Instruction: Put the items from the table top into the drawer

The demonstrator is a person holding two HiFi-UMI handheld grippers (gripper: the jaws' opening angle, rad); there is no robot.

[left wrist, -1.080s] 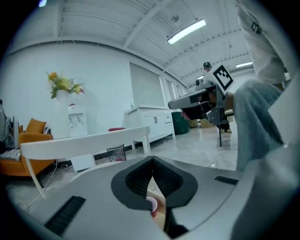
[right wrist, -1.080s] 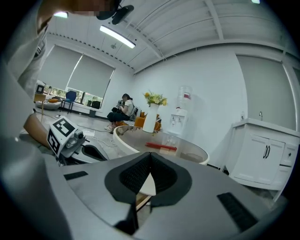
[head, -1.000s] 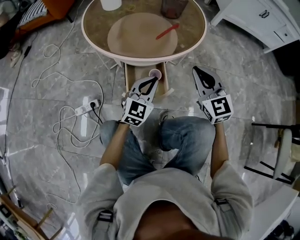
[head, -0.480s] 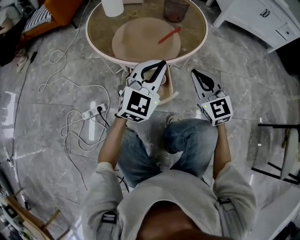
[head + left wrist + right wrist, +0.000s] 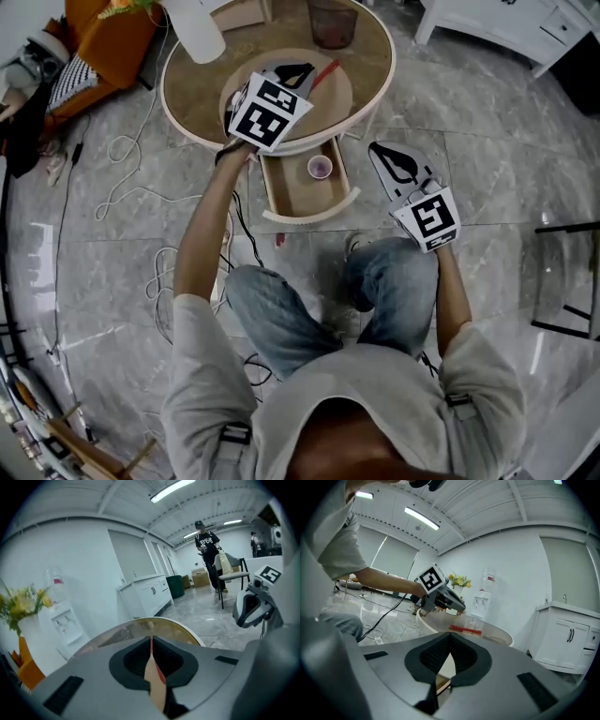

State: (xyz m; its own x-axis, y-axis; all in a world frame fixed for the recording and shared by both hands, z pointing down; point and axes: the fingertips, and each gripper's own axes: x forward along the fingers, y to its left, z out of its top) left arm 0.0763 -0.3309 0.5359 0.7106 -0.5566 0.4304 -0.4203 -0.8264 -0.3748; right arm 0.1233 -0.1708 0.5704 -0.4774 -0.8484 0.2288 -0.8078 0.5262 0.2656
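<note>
One cup (image 5: 320,168) sits in the open drawer (image 5: 291,192); the red stick (image 5: 325,70) is still on the counter (image 5: 192,94). Left claw (image 5: 302,69), pinched shut and empty, has swung up from the drawer to just beside the stick, so it's likely the next pick and the claw must open first. Right claw (image 5: 375,147) closed, parked right of the drawer

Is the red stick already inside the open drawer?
No, the red stick lies on the round table top, while only a small cup sits in the drawer.
</note>
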